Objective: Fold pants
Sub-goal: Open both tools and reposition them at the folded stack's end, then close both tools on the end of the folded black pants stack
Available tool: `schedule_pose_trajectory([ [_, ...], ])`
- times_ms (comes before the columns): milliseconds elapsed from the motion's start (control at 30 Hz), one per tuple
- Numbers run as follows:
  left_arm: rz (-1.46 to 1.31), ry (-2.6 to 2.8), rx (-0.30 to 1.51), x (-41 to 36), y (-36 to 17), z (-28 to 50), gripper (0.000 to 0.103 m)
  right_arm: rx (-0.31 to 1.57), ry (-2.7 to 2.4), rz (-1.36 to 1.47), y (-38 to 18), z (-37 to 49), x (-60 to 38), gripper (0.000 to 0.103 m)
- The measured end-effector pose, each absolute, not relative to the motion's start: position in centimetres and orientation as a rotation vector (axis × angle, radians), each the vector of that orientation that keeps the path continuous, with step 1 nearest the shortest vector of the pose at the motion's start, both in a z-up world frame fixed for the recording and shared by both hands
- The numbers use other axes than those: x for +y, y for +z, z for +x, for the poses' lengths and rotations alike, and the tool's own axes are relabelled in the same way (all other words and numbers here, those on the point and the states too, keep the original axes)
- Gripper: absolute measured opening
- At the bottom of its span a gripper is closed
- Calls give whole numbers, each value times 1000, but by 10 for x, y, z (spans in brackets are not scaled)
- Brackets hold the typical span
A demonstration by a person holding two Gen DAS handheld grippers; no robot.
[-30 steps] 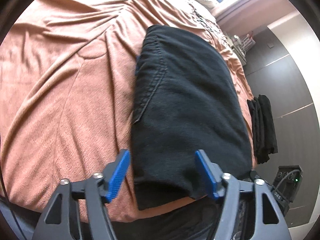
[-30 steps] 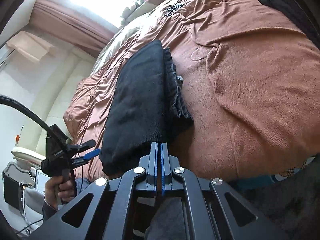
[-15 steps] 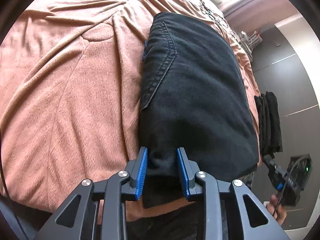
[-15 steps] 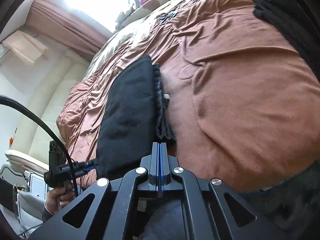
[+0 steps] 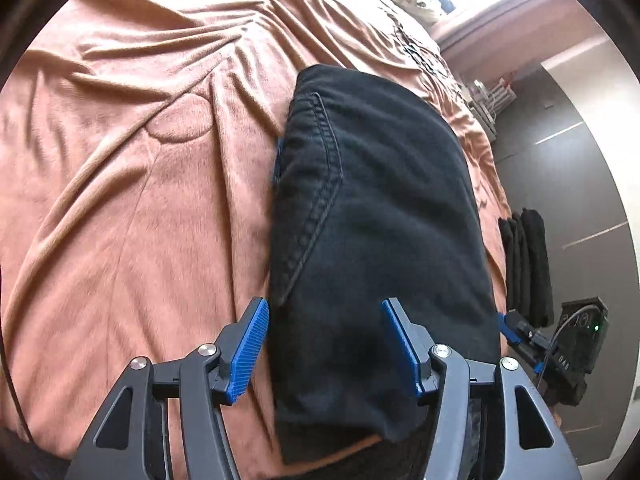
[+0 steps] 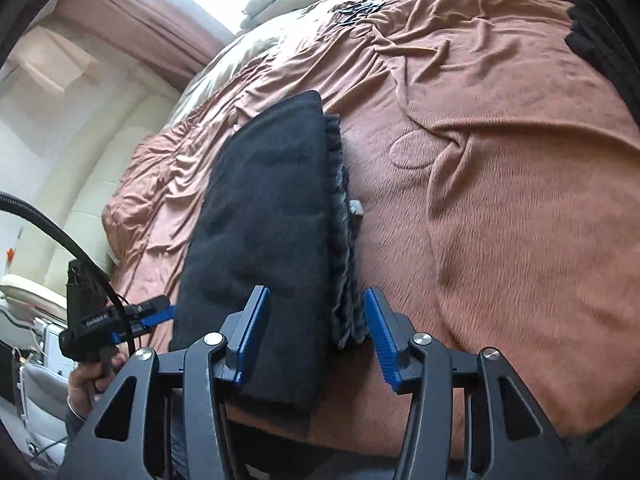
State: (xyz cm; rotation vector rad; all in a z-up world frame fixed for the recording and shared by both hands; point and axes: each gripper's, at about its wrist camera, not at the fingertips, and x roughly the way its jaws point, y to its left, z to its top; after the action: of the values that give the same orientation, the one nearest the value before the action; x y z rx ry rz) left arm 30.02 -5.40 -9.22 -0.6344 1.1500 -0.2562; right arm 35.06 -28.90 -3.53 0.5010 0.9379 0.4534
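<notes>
Lying folded on the brown bedspread (image 5: 120, 208), the black pants (image 5: 376, 216) sit with their near end between the left gripper (image 5: 324, 344) and right gripper (image 6: 316, 328), both just opened, pads off the cloth.

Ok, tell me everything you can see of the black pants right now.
The black pants lie folded into a thick oblong bundle on the brown bedspread, one end at the bed's near edge. The cloth looks like heavy cotton, with a double-stitched curved seam on top and stacked layer edges along one side. The left claw and the right claw straddle that end, jaws just opened, pads not pressing.
</notes>
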Motion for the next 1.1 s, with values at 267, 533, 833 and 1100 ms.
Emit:
schedule_pose_trajectory([
  [267,-678,-256,1152,-51,-106,332,61,989,491,494,-43,394,-276,47],
  [533,-725,-267,1156,-48,-114,359,61,1040,558,541,-62,437,-273,60],
  [833,-719,-282,1159,-51,-118,379,53,1105,646,636,-87,475,-273,63],
  [1100,-687,-317,1129,-46,-95,381,33,1083,708,630,-84,484,-266,36],
])
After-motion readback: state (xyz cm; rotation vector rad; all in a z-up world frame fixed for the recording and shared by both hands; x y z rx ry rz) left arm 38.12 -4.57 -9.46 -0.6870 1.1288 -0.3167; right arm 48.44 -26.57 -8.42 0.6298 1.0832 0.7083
